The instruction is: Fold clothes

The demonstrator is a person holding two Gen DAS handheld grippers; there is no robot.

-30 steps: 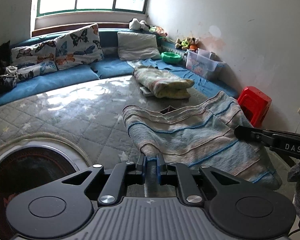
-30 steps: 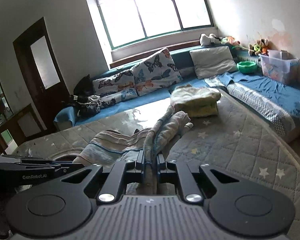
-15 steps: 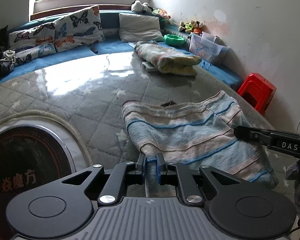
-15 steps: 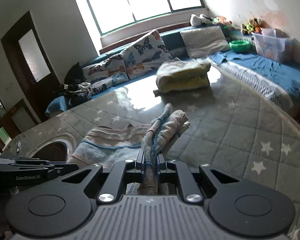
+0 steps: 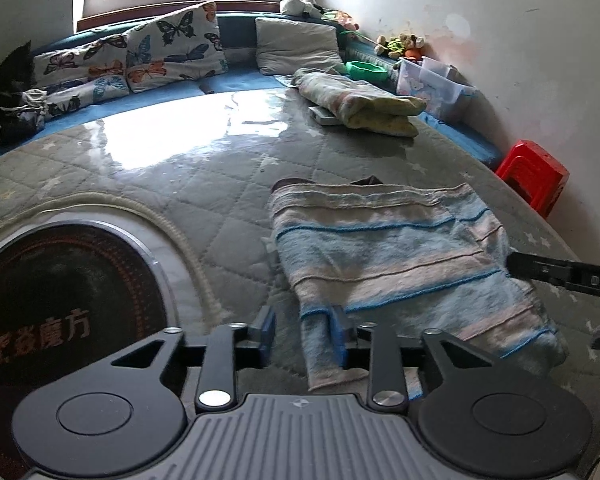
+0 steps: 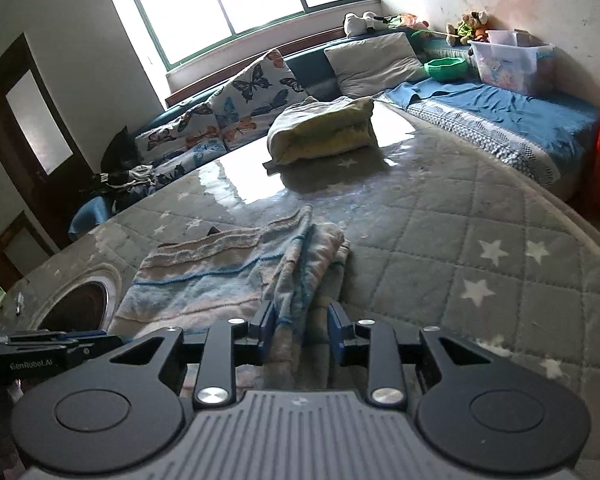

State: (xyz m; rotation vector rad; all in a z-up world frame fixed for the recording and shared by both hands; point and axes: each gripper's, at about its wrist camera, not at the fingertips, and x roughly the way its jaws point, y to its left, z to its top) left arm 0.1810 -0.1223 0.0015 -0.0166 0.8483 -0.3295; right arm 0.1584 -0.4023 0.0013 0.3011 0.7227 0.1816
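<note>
Between the left gripper's (image 5: 303,336) matt black plastic arms lies a fuzzy, knitted-looking striped garment (image 5: 384,256). Under it spreads a quilted grey cover (image 5: 204,200), its far part glossy, perhaps under clear film. Far right of the claw stands a shiny red plastic stool (image 5: 534,176).

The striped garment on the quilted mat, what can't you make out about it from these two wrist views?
- Striped garment, left wrist view: the near edge is hidden behind the left hand-held gripper.
- Right wrist view: the near end of the bunched fold passes under the right hand-held gripper.
- Dark piece at the far edge: too little shows to name it.
- What kind of garment it is: folded, so unclear.
</note>
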